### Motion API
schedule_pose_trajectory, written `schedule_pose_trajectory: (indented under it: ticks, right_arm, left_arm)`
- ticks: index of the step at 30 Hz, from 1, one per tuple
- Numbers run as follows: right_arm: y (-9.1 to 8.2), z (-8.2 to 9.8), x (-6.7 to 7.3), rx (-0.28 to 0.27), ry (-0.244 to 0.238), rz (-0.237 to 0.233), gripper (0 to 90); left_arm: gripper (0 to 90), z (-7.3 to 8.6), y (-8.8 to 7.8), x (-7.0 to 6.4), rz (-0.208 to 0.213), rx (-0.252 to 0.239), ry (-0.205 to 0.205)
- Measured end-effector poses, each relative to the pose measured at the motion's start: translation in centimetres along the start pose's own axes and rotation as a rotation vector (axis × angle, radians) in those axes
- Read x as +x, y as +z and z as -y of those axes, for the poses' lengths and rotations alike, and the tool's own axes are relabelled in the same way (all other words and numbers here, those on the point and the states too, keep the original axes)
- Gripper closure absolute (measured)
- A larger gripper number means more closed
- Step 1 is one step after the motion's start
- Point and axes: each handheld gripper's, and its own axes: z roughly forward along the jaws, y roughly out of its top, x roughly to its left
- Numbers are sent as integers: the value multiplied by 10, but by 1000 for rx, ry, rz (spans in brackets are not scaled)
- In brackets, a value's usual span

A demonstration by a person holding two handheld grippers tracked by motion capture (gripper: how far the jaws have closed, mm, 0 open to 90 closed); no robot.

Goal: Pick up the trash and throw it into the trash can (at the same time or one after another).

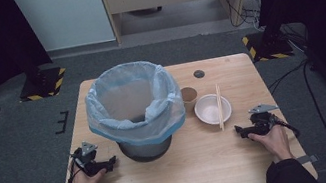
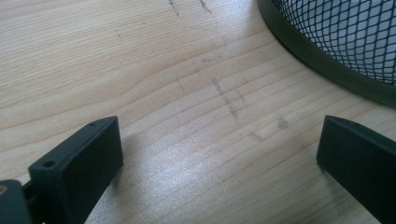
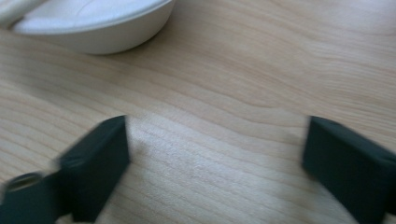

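Observation:
A mesh waste bin (image 1: 136, 111) lined with a pale blue bag stands on the wooden table (image 1: 204, 165). Right of it sit a small brown cup (image 1: 189, 95) and a white bowl (image 1: 212, 109) with chopsticks (image 1: 219, 107) laid across its rim. My left gripper (image 1: 111, 161) rests on the table at the bin's lower left, open, with bare wood between its jaws; the bin's base (image 2: 322, 60) shows at upper right in the left gripper view. My right gripper (image 1: 238, 132) lies open below the bowl, whose edge (image 3: 98, 28) appears at upper left in the right gripper view.
A small dark round mark (image 1: 199, 73) sits near the table's far edge. Bare wood lies between the two grippers along the front edge. Grey carpet surrounds the table, with stand bases marked in yellow and black (image 1: 43, 84) at both far corners.

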Motion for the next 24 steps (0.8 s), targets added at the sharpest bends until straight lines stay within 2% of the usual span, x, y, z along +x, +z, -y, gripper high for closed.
schedule_pose_trajectory:
  ticks: [1,2,6,10,12,16,20,24]
  right_arm:
    - [0,0,0,0,0,0,237]
    - [-5,-1,-3,0,34,-3,294]
    - [-9,0,-6,-21,41,11,307]
    - [-18,-4,-9,-67,82,28,297]
    - [-24,-7,-9,-96,83,41,307]
    - [-31,-11,-8,-124,83,38,324]
    - [-41,-20,-6,-178,92,43,328]
    - [-48,-31,-3,-240,136,51,330]
  left_arm:
    - [0,0,0,0,0,0,0]
    - [0,0,0,-1,-1,-1,-1]
    - [0,0,0,-1,-1,1,-2]
    - [0,0,0,-2,0,0,-2]
    - [0,1,-1,-4,0,-1,0]
    - [0,1,-1,-5,-1,0,0]
    - [0,1,-1,-6,-3,1,-3]
    - [0,1,-1,-7,-8,0,-8]
